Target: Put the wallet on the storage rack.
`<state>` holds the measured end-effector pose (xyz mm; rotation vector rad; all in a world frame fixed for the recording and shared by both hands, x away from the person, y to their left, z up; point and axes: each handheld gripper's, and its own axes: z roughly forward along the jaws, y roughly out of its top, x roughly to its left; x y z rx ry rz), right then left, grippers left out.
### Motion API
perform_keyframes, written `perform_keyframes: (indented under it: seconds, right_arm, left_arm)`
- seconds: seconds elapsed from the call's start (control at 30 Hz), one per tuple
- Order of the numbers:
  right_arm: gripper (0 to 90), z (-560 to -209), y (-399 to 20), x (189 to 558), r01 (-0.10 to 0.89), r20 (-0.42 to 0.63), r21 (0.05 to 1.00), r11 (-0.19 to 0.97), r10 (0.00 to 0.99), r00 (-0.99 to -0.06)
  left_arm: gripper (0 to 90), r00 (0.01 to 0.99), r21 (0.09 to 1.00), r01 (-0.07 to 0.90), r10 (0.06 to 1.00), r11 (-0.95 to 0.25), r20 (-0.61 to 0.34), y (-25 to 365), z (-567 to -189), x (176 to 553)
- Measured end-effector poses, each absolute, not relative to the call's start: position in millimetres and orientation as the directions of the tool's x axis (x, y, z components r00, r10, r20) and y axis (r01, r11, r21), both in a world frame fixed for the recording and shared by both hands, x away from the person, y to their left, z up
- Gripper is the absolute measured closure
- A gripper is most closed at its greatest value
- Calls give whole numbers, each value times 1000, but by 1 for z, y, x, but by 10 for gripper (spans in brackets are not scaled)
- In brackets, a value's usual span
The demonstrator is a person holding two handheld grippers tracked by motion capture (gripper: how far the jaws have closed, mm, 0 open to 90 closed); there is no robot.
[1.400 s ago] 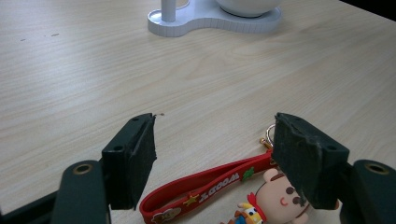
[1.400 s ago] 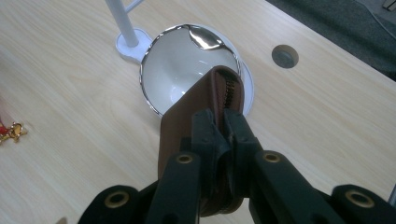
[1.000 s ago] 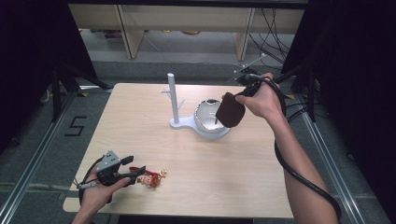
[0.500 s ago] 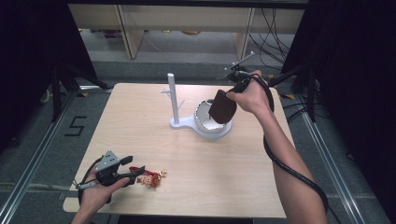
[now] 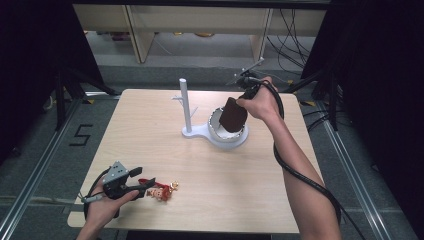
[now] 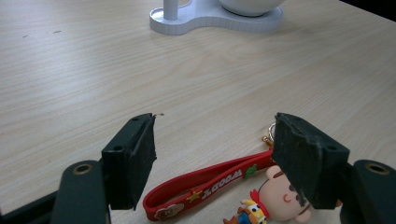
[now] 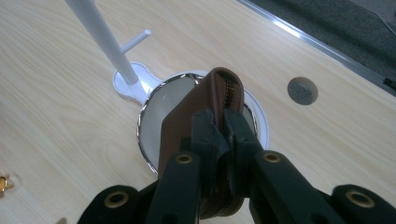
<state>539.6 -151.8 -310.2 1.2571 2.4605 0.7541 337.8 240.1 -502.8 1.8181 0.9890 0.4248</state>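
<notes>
Your right gripper (image 7: 223,128) clenched on a brown leather zip pouch (image 7: 205,105), gold zipper teeth along its rounded edge, hanging over the white bowl (image 5: 216,131) of the white pegged stand (image 5: 186,107), your left gripper (image 6: 215,149) gaping astride a red-strapped cowboy-figure keychain (image 6: 219,182) on the pale wooden table (image 5: 150,140).

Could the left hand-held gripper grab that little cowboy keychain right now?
Probably yes. The left hand-held gripper has its jaws open, and the cowboy keychain lies flat on the table between them with nothing over it. Closing them would likely catch its red strap.
</notes>
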Motion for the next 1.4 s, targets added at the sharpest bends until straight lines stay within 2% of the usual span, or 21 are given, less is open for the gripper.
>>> perform_keyframes:
  seconds: [0.37,0.6,0.63,0.9,1.23,1.4]
  right_arm:
    - [843,-324,-145,547,666,-7,558,495,805,-593]
    - [830,-331,-139,550,636,-18,588,500,794,-608]
    - [814,-332,-139,550,605,-40,603,520,777,-628]
    - [696,-347,-141,548,571,-72,617,541,761,-644]
    - [601,-343,-149,541,589,-45,624,513,776,-629]
    - [529,-344,-157,526,616,-11,609,499,782,-623]
  left_arm:
    - [295,607,878,440,782,-187,-138,240,-503,338]
    - [295,610,880,439,779,-181,-144,240,-504,338]
    - [295,610,879,440,779,-182,-144,240,-504,338]
    - [294,616,881,438,774,-180,-148,239,-506,338]
    - [294,620,881,437,771,-183,-147,238,-505,338]
    - [289,621,881,434,770,-188,-142,238,-503,336]
